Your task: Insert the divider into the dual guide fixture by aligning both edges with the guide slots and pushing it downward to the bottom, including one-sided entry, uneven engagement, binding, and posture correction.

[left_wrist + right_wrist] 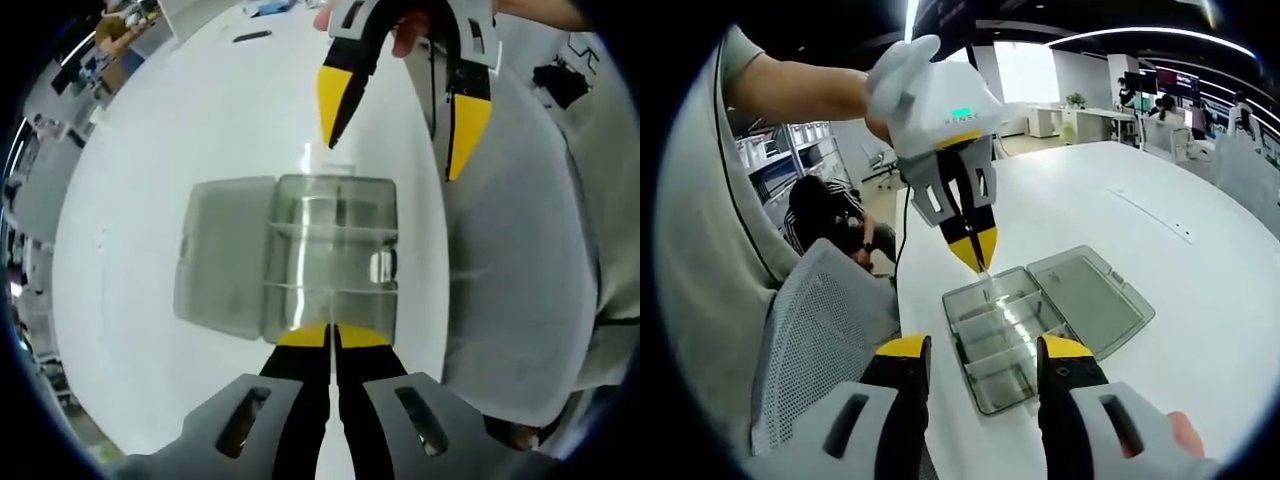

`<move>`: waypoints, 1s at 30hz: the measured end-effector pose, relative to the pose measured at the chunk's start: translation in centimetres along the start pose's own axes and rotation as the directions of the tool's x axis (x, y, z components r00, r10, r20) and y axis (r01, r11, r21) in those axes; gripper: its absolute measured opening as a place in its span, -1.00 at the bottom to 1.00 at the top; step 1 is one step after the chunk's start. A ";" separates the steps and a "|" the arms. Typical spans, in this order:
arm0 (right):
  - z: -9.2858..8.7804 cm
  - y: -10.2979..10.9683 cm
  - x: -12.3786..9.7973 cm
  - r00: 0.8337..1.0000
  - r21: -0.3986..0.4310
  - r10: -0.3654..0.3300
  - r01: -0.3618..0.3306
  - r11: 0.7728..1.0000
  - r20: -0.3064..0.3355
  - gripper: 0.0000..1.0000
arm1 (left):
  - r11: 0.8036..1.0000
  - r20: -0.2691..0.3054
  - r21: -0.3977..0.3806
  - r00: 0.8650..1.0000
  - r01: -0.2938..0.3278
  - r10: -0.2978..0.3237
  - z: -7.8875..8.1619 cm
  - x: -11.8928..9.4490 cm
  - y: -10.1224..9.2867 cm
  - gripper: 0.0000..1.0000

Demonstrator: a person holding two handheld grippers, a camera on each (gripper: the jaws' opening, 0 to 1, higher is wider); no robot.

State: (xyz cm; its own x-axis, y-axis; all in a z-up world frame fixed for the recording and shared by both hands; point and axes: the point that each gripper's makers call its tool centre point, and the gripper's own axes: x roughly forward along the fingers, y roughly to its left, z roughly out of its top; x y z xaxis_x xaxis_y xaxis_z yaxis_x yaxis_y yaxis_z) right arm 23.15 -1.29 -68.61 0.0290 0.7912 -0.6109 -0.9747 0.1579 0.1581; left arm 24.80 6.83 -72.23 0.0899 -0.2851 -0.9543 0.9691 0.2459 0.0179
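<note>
A clear grey compartment box (335, 250) lies on the white table, its lid (225, 255) folded open flat beside it. Clear dividers (330, 232) cross its inside. My left gripper (331, 335) is shut at the box's near rim, seemingly pinching a thin clear divider that stands in the box. In the right gripper view the left gripper (978, 255) points down onto the box (1015, 335), with a pale clear strip (991, 290) under its tip. My right gripper (983, 350) is open and holds nothing. It hovers above the box's other side (400, 115).
A grey mesh fabric (820, 330) lies at the table edge beside the box, and a person's grey sleeve (700, 200) is close by. A black pen-like object (252, 36) rests farther off on the table. Desks and seated people (825, 220) are in the background.
</note>
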 end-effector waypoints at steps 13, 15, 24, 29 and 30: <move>0.0 -0.2 0.0 1.000 0.001 -0.001 0.001 1.000 -0.002 -0.22 | 1.000 -0.009 0.005 1.000 0.005 -0.005 -0.3 0.3 0.0 -1.00; 0.0 -0.2 0.0 1.000 0.001 -0.001 0.001 1.000 -0.001 -0.22 | 1.000 -0.009 0.006 1.000 0.006 -0.006 -0.3 0.4 0.0 -1.00; -0.1 -0.2 -0.1 1.000 0.007 -0.003 0.003 1.000 0.002 -0.22 | 1.000 -0.014 0.021 1.000 0.003 -0.002 -0.2 0.3 0.0 -1.00; -0.1 -0.2 -0.1 1.000 0.006 -0.003 0.003 1.000 0.002 -0.22 | 1.000 -0.017 0.026 1.000 -0.003 0.004 -0.4 0.0 0.0 -1.00; -0.1 -0.2 -0.1 1.000 0.006 -0.003 0.003 1.000 0.002 -0.22 | 1.000 -0.017 0.025 1.000 -0.004 0.004 -0.4 0.0 0.0 -1.00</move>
State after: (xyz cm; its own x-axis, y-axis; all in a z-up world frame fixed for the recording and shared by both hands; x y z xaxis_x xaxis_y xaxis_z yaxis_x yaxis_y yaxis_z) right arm 23.34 -1.41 -68.67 0.0323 0.7920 -0.6097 -0.9732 0.1638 0.1612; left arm 24.73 7.18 -72.35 0.0900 -0.2687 -0.9590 0.9743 0.2235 0.0289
